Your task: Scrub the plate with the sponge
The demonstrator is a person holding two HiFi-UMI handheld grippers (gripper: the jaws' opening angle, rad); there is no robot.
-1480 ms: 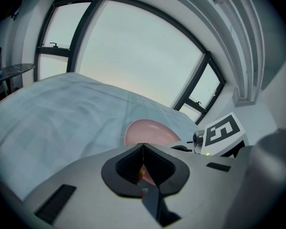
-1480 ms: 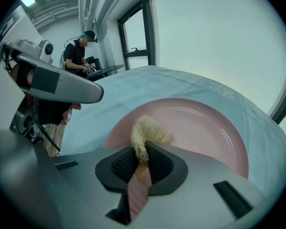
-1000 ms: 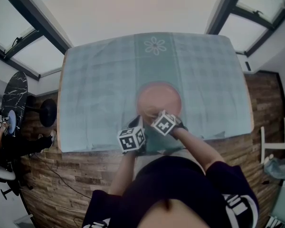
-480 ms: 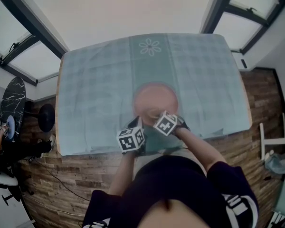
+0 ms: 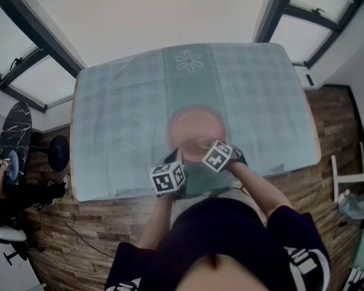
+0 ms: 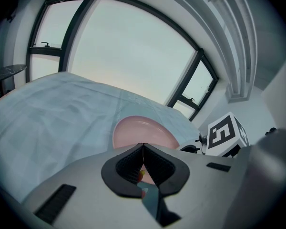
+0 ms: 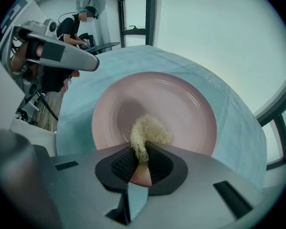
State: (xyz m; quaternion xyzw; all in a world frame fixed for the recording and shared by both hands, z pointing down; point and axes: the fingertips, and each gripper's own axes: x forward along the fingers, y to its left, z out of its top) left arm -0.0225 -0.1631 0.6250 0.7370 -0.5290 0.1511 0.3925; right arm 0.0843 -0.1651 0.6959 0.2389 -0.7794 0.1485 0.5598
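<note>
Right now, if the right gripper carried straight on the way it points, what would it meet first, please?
The pink plate: the right gripper, shut on the sponge, points down into its well, so the sponge would press there first. Whether it is touching yet is unclear.

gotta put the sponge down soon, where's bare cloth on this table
Bare cloth: left of the plate to the cloth edge, right of it likewise, and beyond it around the flower print. Crowded: the near edge, where left gripper and right gripper meet the plate.
</note>
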